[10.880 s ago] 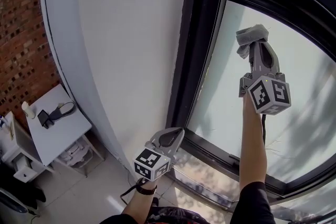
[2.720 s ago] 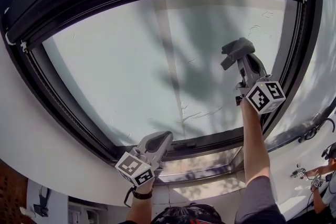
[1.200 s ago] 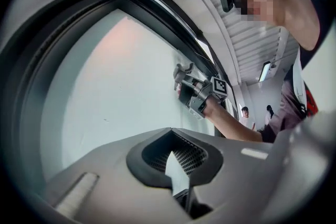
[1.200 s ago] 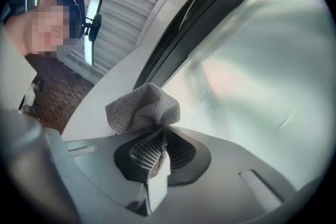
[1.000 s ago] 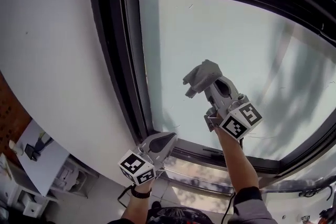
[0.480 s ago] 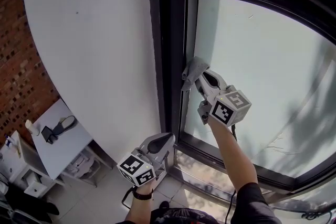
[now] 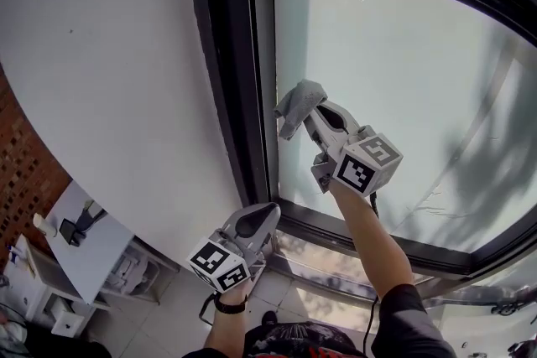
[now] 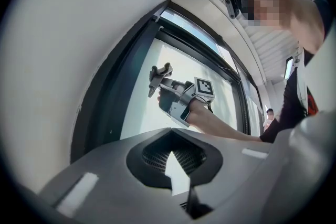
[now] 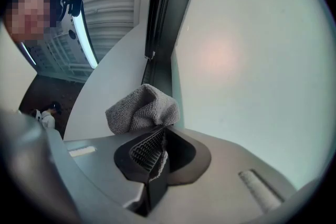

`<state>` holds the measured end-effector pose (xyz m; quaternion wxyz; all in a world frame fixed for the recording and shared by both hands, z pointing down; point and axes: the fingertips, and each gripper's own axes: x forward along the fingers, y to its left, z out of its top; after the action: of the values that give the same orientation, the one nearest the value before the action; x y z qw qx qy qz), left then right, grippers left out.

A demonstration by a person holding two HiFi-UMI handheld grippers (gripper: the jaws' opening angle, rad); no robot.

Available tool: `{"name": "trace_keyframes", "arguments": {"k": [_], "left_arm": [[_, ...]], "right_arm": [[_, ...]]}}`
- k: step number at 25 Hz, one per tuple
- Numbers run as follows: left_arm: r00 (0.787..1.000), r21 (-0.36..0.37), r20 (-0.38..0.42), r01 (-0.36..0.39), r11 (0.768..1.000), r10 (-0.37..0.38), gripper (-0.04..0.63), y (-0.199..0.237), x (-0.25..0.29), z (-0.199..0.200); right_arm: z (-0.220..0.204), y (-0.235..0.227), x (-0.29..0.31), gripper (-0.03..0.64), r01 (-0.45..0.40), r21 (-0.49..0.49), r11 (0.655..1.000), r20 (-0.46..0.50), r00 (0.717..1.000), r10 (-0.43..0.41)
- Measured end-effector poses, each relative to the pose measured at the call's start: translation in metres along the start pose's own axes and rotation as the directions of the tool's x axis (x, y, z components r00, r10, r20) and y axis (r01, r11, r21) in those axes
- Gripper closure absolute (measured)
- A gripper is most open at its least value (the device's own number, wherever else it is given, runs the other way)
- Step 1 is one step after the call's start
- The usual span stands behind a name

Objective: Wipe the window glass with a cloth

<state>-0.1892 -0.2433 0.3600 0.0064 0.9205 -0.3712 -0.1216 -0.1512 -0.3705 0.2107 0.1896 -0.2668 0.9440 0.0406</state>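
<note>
Having slid left across the window glass [image 7: 403, 80] since a second ago, the right gripper [image 7: 312, 115] is clamping the grey cloth [image 7: 294, 103] and holding it at the pane's left edge, just beside the black frame [image 7: 231, 80]. Lower and nearer, the left gripper [image 7: 265, 212] is hanging with its jaws closed on nothing.

Right arm [image 7: 369, 235] raised, right claw [image 7: 309, 111] clamped on cloth [image 7: 294, 102], left claw [image 7: 268, 213] low, closed, empty

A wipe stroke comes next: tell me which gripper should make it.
Right. The right gripper is shut on the cloth, up at the glass beside the frame. The left gripper is shut, empty, down below the pane.
</note>
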Motion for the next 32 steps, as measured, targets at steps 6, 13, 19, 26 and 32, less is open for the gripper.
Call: {"name": "trace_keyframes", "arguments": {"k": [6,13,19,26,32], "left_arm": [[0.997,-0.041,-0.017,0.068,0.997,-0.069,0.595,-0.021,0.02,-0.014],[0.988,-0.056,-0.031,0.147,0.988,-0.149,0.595,-0.051,0.049,-0.019],[0.976,-0.069,-0.04,0.21,0.975,-0.213,0.595,-0.076,0.069,-0.025],[0.955,-0.08,-0.043,0.289,0.954,-0.293,0.595,-0.112,0.091,-0.03],[0.94,-0.088,-0.044,0.333,0.939,-0.338,0.595,-0.135,0.108,-0.033]], "right_arm": [[0.012,-0.013,-0.044,0.601,0.062,0.003,0.998,0.015,0.998,-0.062],[0.037,-0.033,-0.096,0.601,0.136,0.016,0.991,0.047,0.99,-0.137],[0.061,-0.048,-0.148,0.601,0.216,-0.026,0.976,0.081,0.974,-0.213],[0.084,-0.063,-0.201,0.601,0.298,-0.05,0.953,0.099,0.951,-0.292],[0.1,-0.075,-0.235,0.601,0.348,-0.062,0.935,0.116,0.933,-0.339]]}}
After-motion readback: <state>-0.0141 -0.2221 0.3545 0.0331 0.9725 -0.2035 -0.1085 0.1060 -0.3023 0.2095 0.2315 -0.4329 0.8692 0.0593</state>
